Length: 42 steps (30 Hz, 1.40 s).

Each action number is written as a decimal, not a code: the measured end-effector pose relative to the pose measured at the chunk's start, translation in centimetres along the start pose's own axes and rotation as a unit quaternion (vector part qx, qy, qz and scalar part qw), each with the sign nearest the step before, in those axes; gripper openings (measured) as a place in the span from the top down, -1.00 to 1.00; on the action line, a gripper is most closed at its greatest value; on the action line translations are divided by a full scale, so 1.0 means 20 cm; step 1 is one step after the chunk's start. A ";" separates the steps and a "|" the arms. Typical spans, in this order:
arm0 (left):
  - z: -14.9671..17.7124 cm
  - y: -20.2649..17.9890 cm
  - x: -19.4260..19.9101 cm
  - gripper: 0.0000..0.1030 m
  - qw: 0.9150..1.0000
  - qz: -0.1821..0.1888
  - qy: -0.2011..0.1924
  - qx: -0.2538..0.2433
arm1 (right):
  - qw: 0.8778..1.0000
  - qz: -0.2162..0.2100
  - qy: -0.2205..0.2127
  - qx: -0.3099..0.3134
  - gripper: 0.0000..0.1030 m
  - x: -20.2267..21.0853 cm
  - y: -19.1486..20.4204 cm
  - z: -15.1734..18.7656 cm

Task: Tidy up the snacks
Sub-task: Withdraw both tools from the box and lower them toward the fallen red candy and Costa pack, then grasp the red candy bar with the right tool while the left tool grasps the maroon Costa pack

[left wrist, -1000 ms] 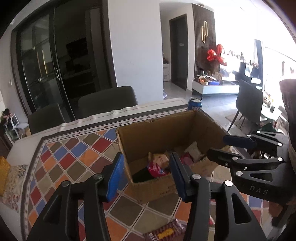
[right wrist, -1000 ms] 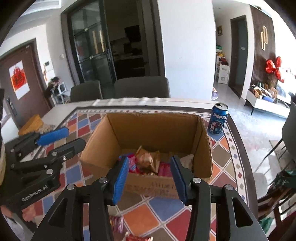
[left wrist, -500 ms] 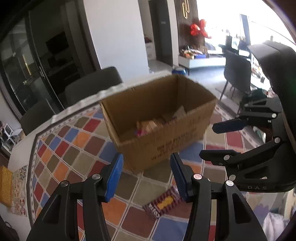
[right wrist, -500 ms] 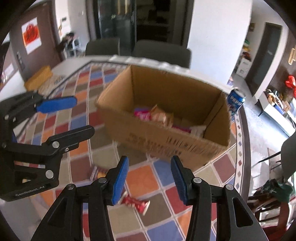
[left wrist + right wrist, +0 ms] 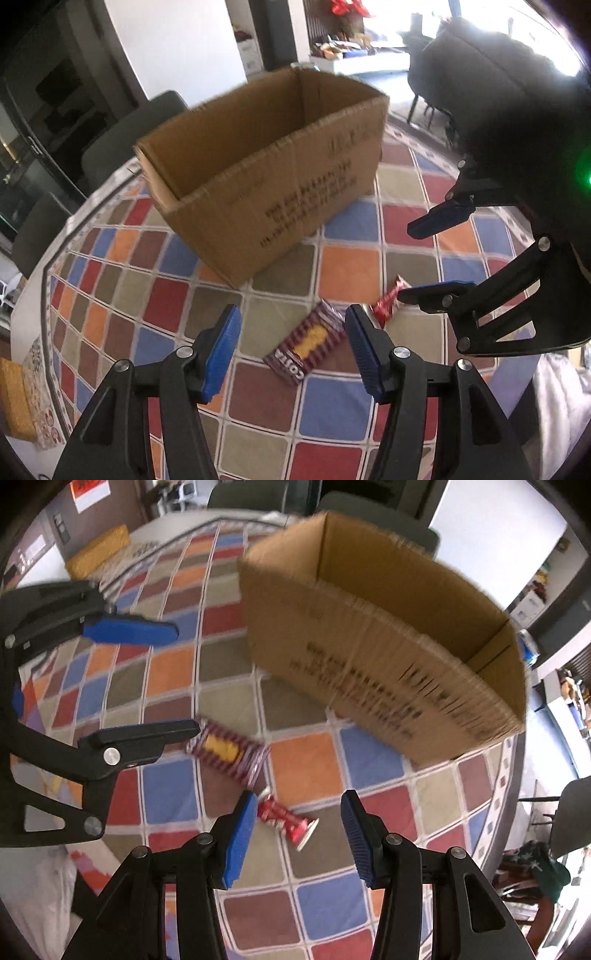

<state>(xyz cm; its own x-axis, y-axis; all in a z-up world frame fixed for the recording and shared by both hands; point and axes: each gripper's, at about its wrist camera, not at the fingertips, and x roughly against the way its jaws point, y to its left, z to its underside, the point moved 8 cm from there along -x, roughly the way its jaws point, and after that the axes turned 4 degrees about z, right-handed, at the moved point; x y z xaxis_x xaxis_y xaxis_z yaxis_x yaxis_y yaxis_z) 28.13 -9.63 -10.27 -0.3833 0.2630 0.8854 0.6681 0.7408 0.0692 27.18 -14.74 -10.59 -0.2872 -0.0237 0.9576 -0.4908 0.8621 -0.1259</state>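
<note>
An open cardboard box (image 5: 266, 162) stands on the worktop (image 5: 347, 273), whose cloth is a grid of coloured diamonds. In front of the box lie two snacks — a striped maroon biscuit packet (image 5: 308, 341) and, just beside it, a small red crinkled wrapper (image 5: 286, 818). The left hand-held gripper (image 5: 291, 350) hovers over the packet, jaws wide apart and holding nothing. The right hand-held gripper (image 5: 297, 830) hangs above the wrapper — equally wide, equally empty. Dark chairs (image 5: 125, 136) stand behind the box.
</note>
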 end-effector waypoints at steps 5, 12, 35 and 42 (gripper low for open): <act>0.08 -0.04 -0.12 -0.16 0.999 0.020 0.034 -0.002 | 0.999 -0.017 0.039 0.005 0.06 -0.11 0.04 0.08; 0.17 -0.05 -0.25 -0.18 0.997 0.038 0.073 -0.009 | 0.995 -0.037 0.087 0.009 0.06 -0.25 0.08 0.16; 0.21 0.01 -0.44 -0.43 0.990 0.096 0.102 -0.015 | 0.992 -0.032 0.119 0.013 -0.02 -0.49 0.07 0.21; 0.19 0.04 -0.47 -0.44 0.988 0.120 0.100 -0.010 | 0.992 -0.030 0.124 0.018 -0.26 -0.52 0.02 0.14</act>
<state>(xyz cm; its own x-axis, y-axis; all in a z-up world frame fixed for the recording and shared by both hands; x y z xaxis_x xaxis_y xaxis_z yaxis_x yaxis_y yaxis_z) 29.78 -9.16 -20.23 -0.0793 0.3007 0.9504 0.7380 0.6586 -0.1468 27.63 -15.62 -21.40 -0.0474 0.0541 0.9974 -0.5320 0.8437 -0.0710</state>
